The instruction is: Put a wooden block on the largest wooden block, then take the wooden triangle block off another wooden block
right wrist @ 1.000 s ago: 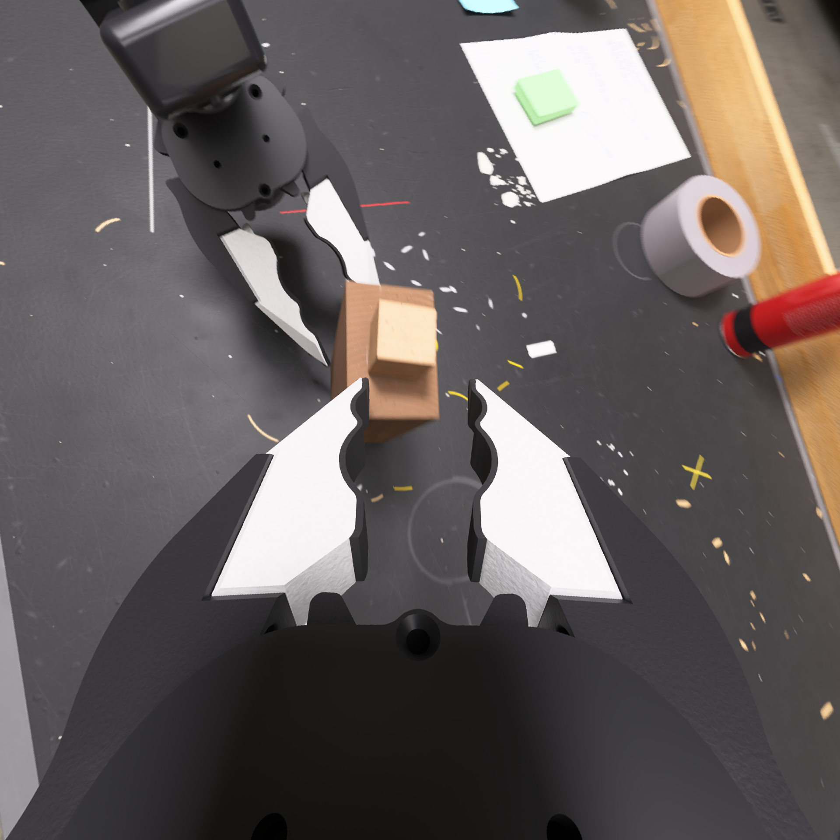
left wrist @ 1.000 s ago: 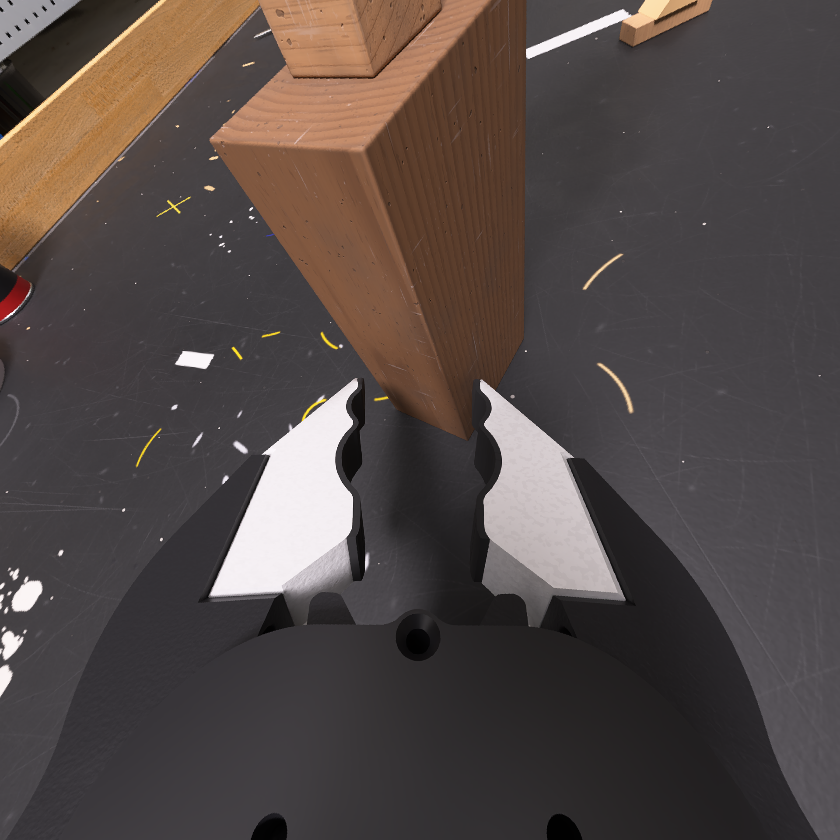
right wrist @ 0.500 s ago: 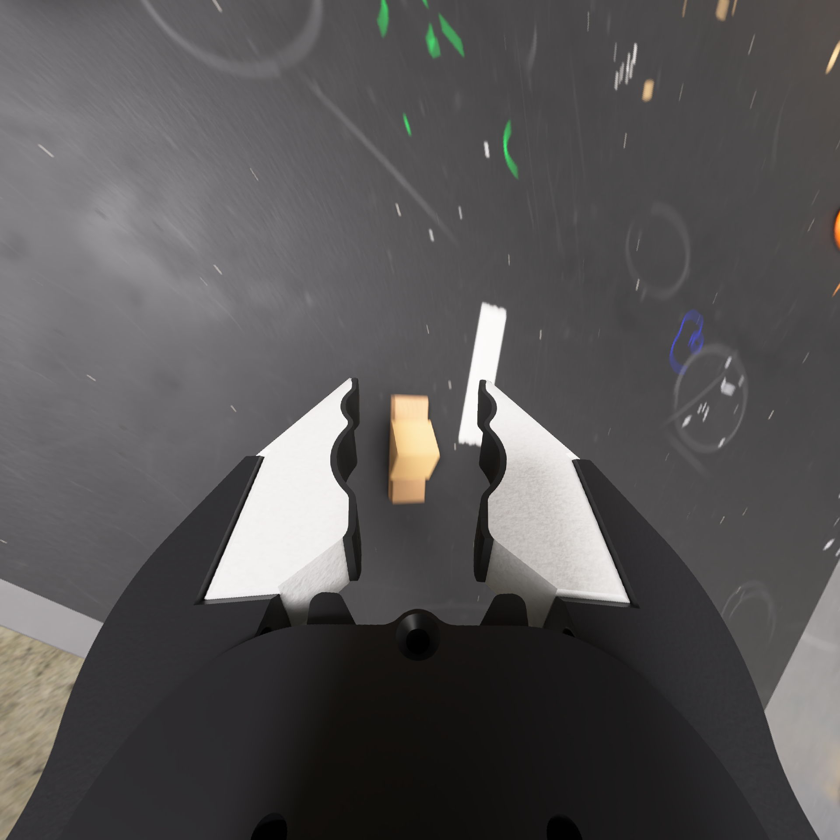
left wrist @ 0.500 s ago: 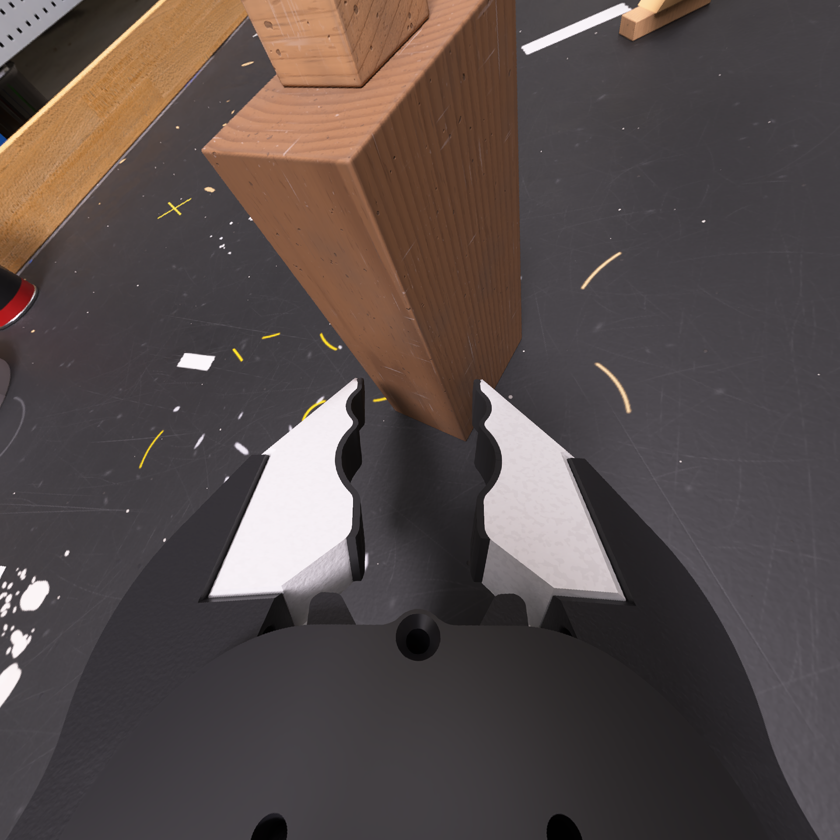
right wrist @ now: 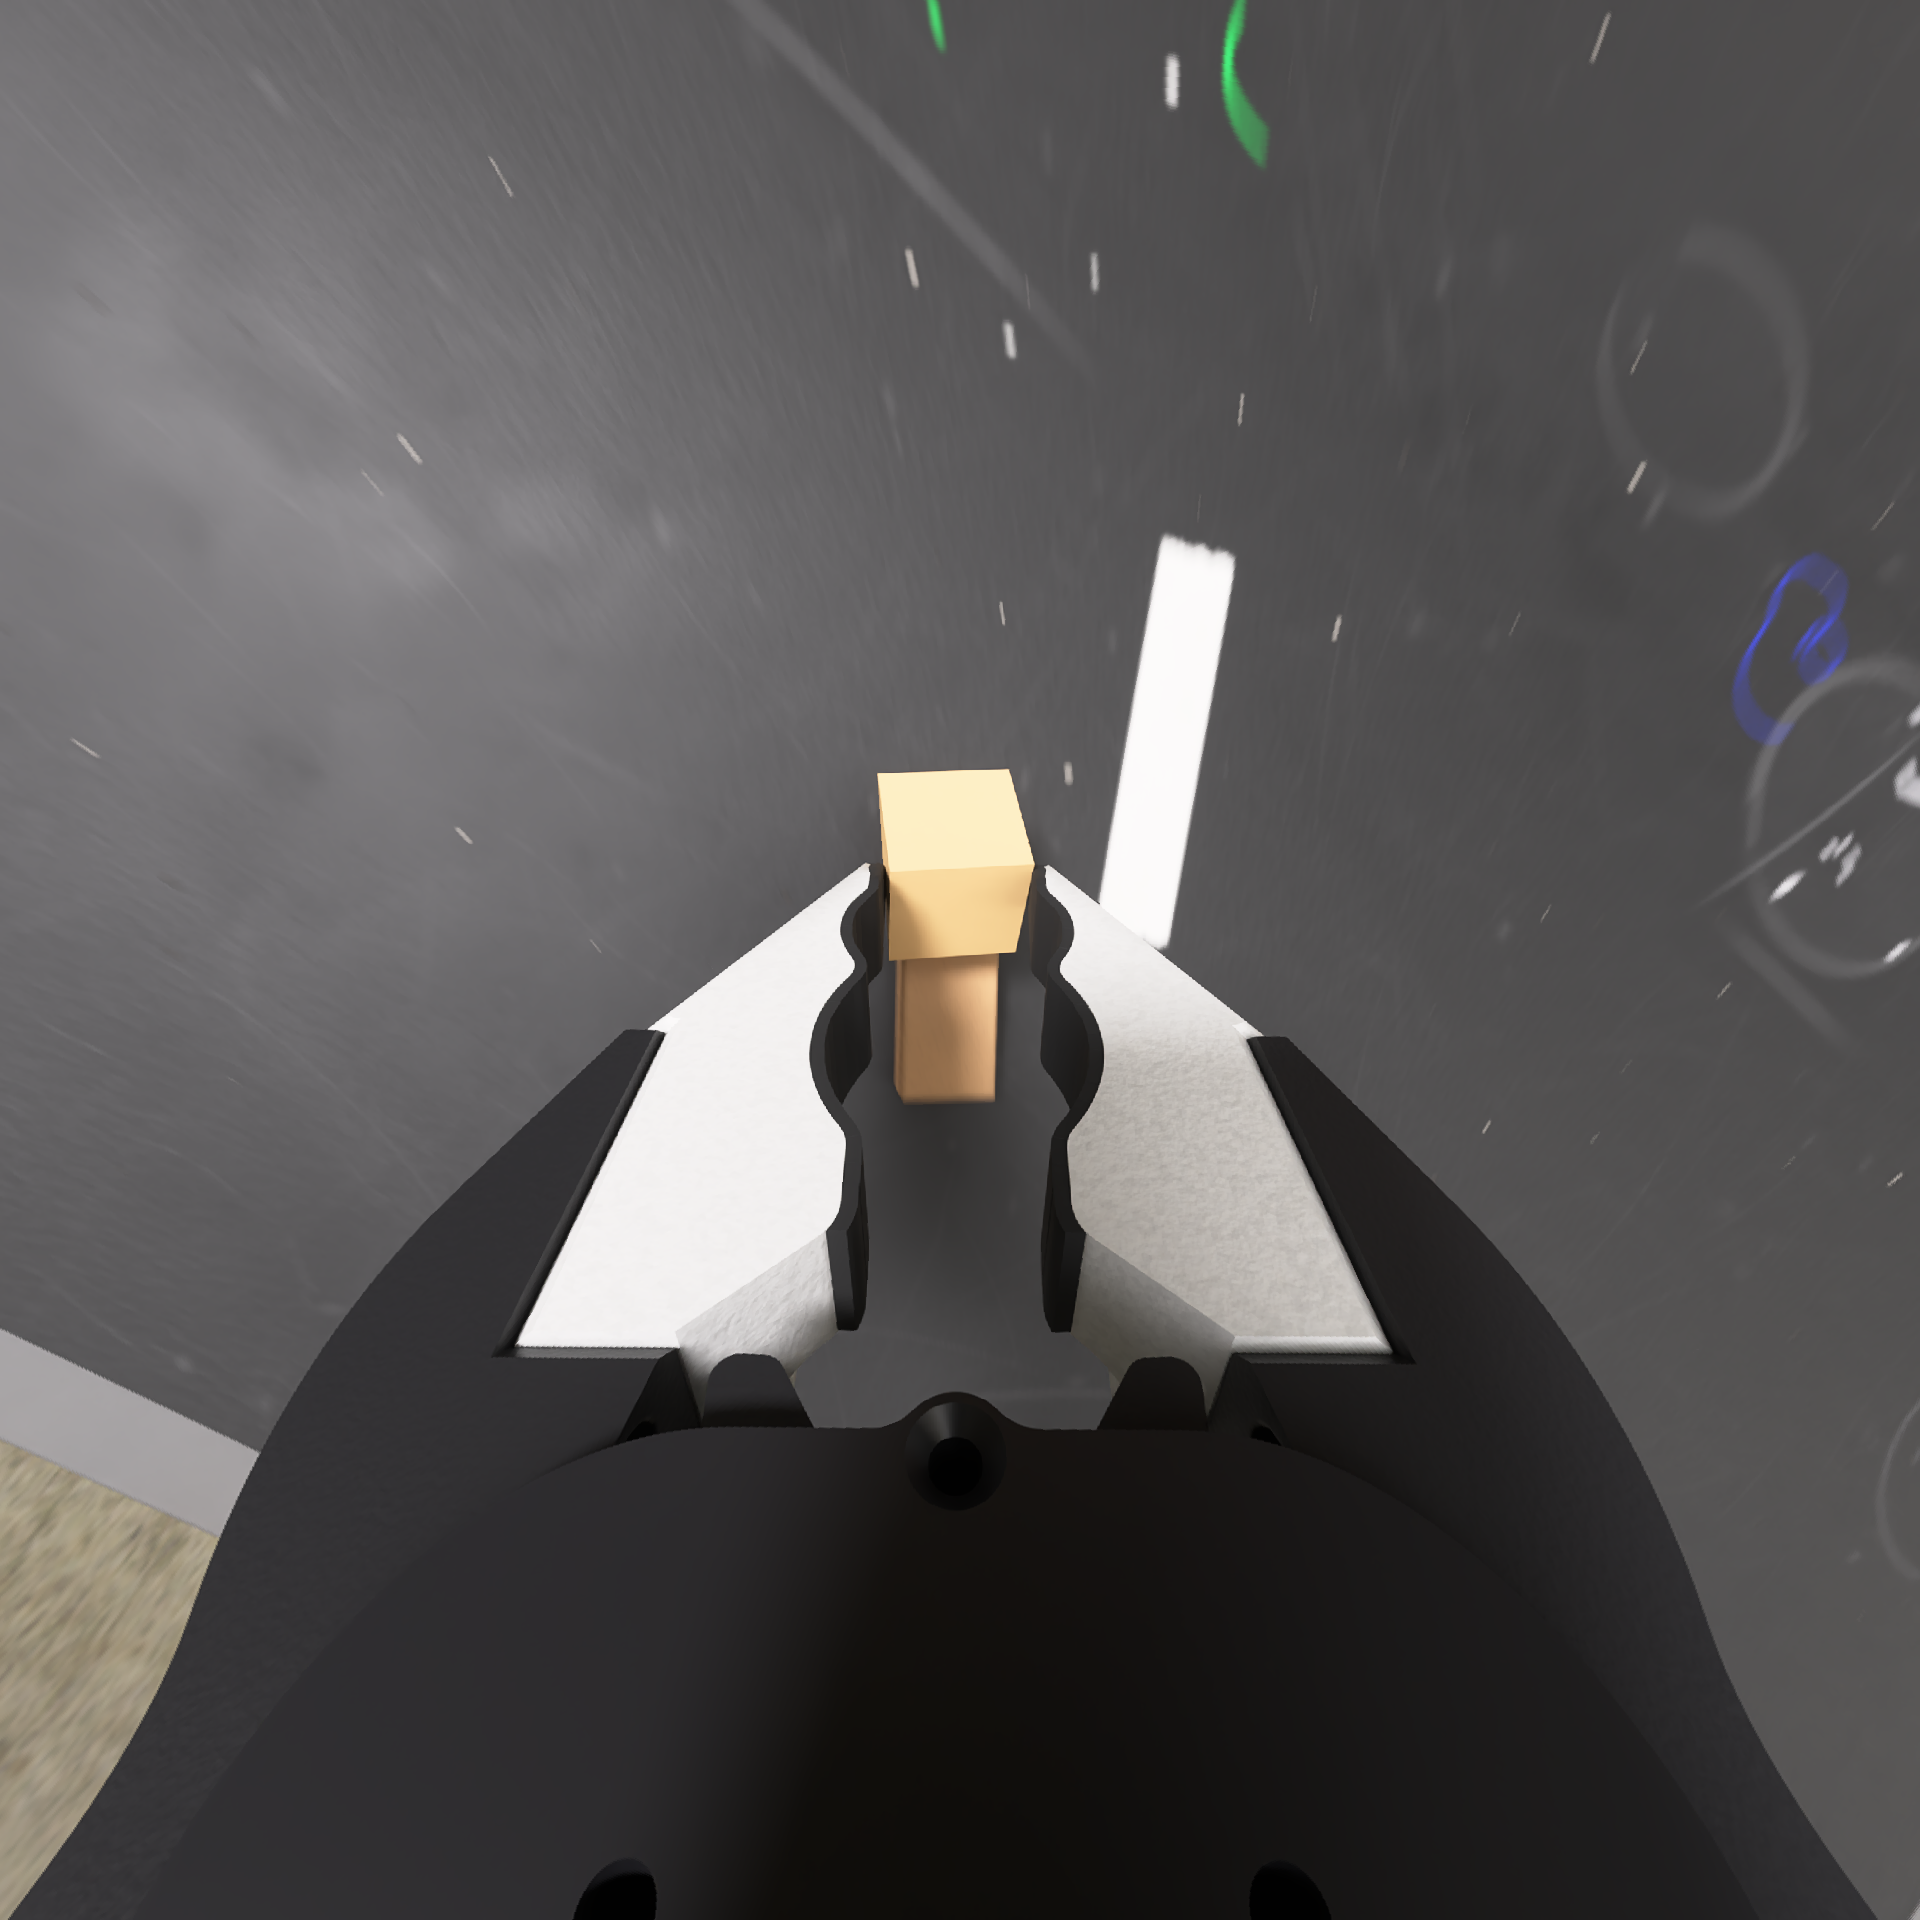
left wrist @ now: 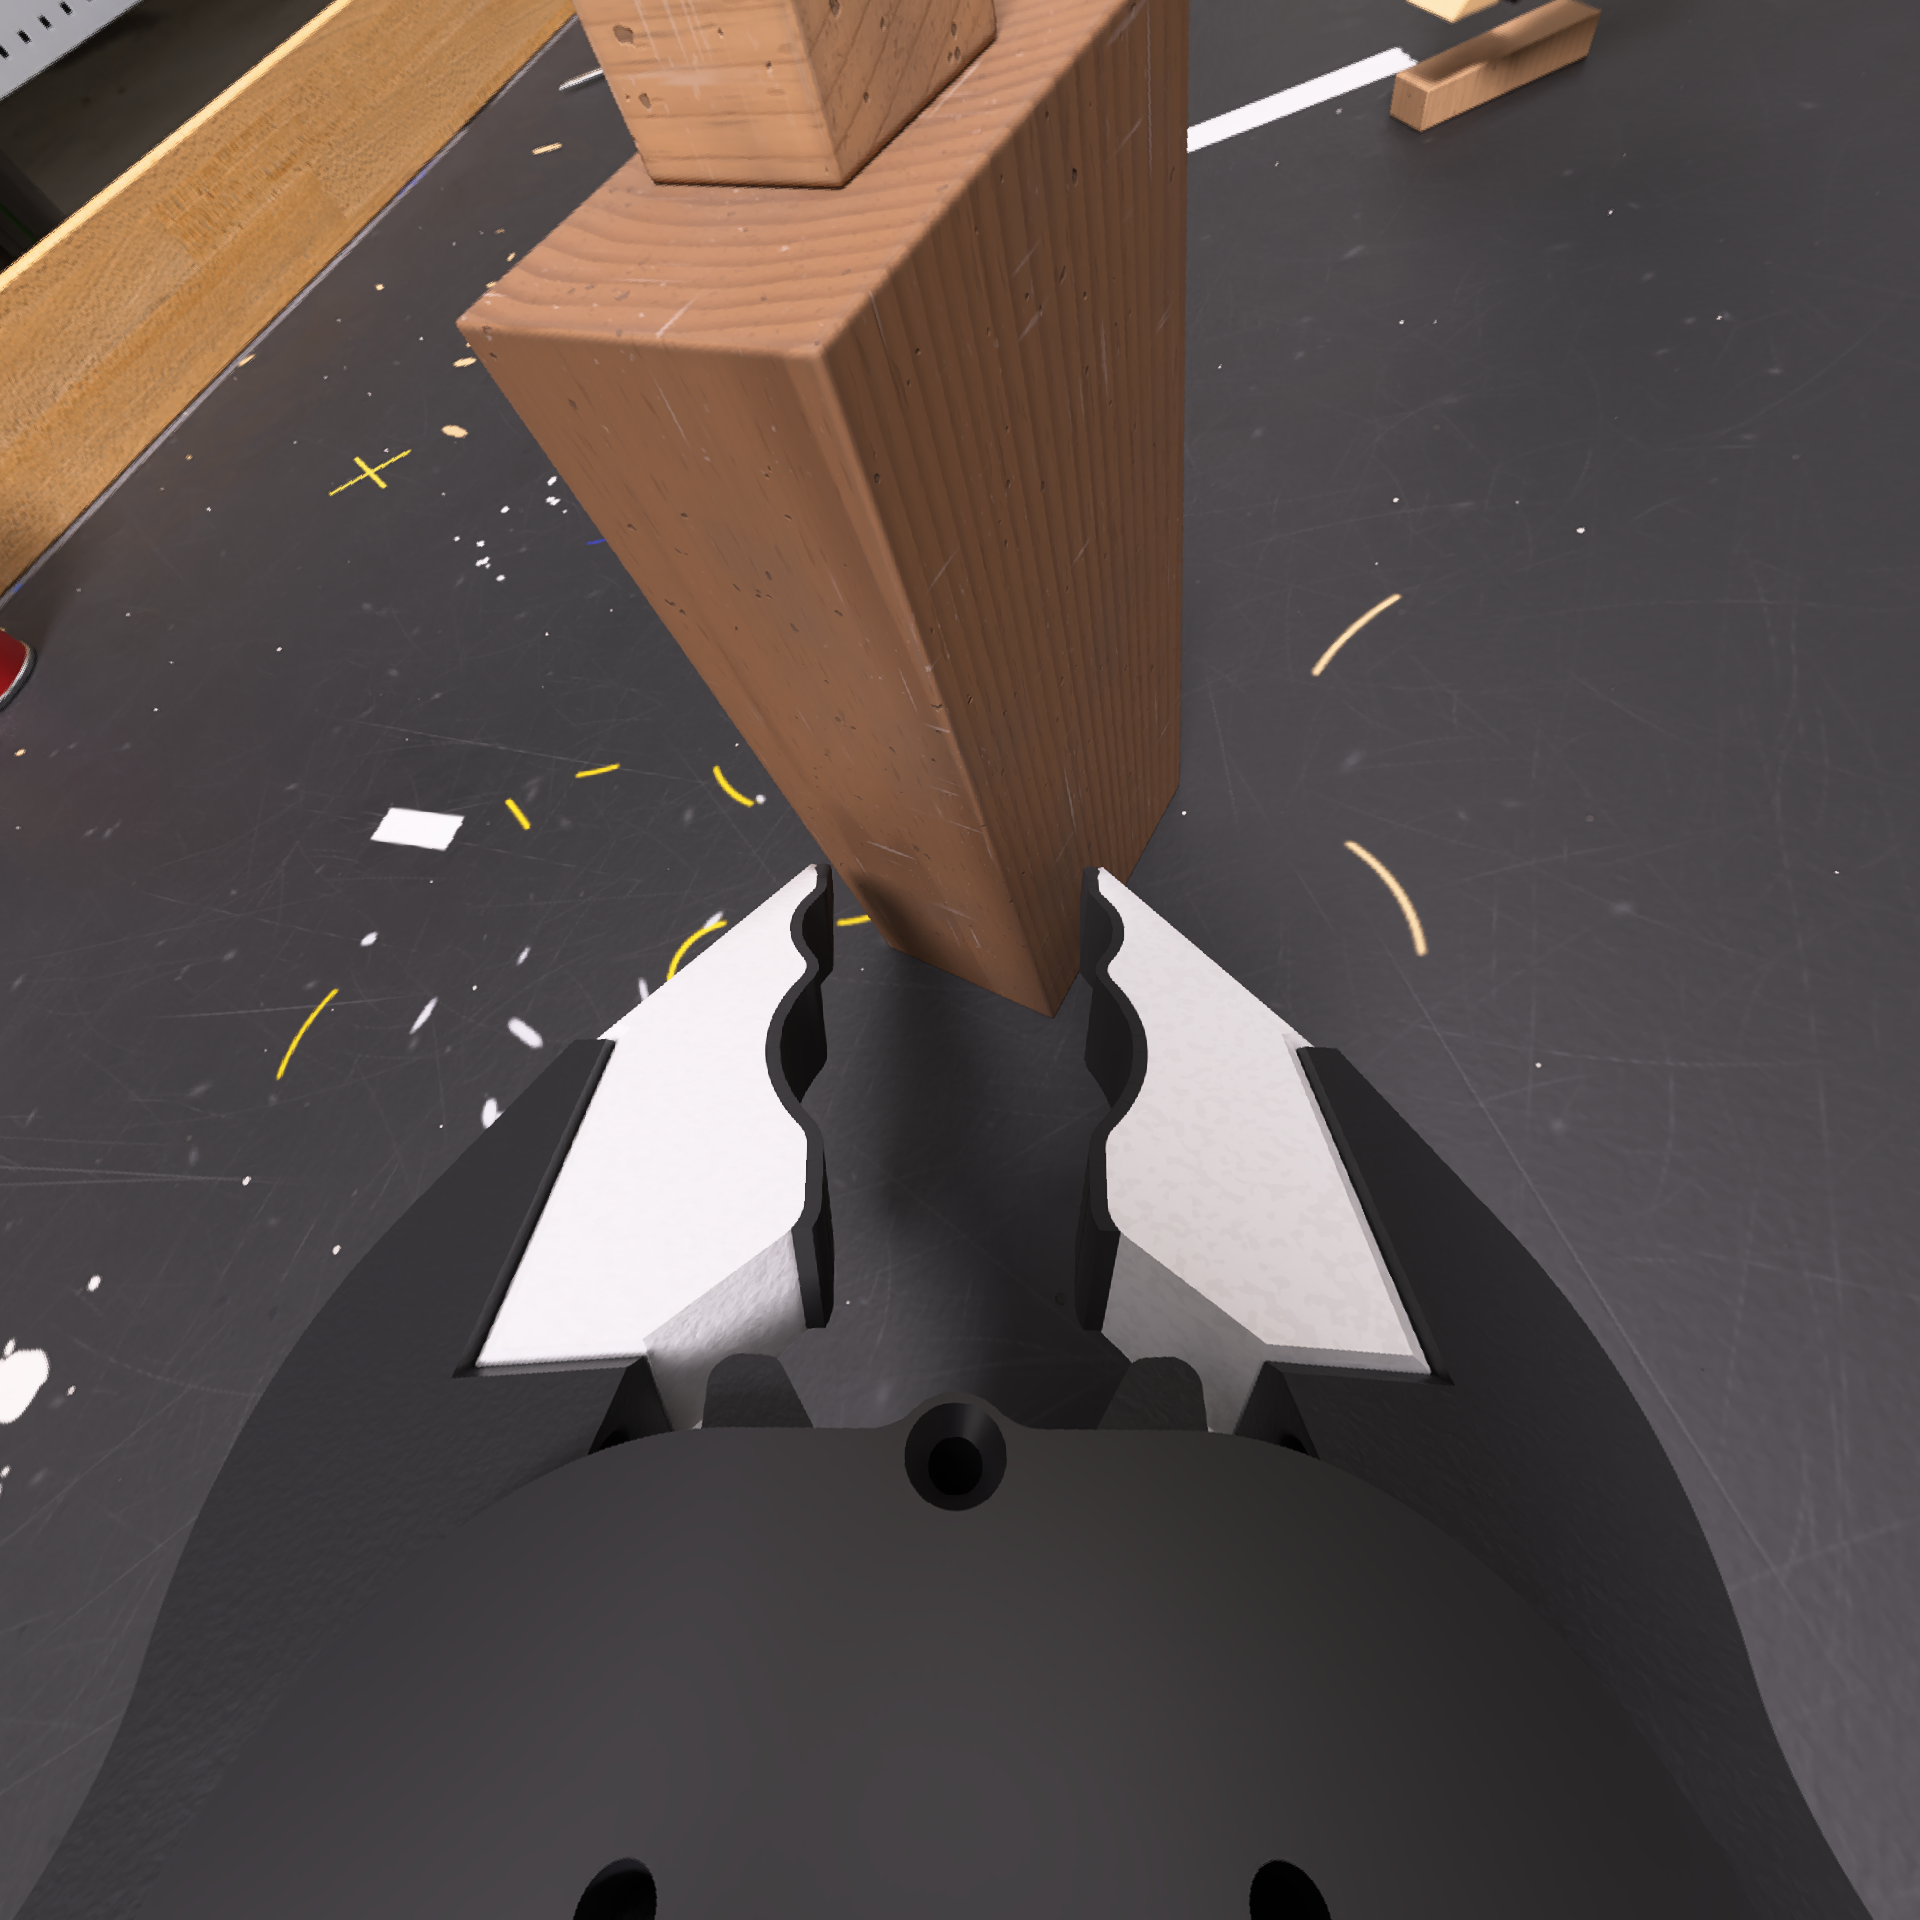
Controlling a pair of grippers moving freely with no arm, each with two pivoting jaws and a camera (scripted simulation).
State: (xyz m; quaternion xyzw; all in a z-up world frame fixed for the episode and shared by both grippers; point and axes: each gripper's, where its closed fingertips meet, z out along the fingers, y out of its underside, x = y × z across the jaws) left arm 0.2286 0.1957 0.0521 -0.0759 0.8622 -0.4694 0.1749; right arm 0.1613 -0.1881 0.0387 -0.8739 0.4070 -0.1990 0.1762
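Observation:
In the left wrist view the largest wooden block [left wrist: 914,582], dark brown, stands upright on the dark table with a smaller wooden block [left wrist: 769,83] resting on its top. My left gripper [left wrist: 956,883] is open, its fingertips on either side of the big block's lower corner. At the far right lies a pale wooden block [left wrist: 1496,62]. In the right wrist view my right gripper [right wrist: 956,873] looks down, its fingertips closed against the sides of the pale wooden triangle block [right wrist: 954,862], which sits on the long pale block [right wrist: 945,1029].
A light wooden rail [left wrist: 156,260] borders the table at the left. A white tape strip [right wrist: 1164,727] lies just right of the pale blocks and also shows in the left wrist view [left wrist: 1288,99]. The table edge and beige floor [right wrist: 62,1558] are at lower left.
My right gripper swung away from the stacked brown blocks to the pale blocks, came down over them and narrowed its jaws onto the triangle block. The left gripper barely moved.

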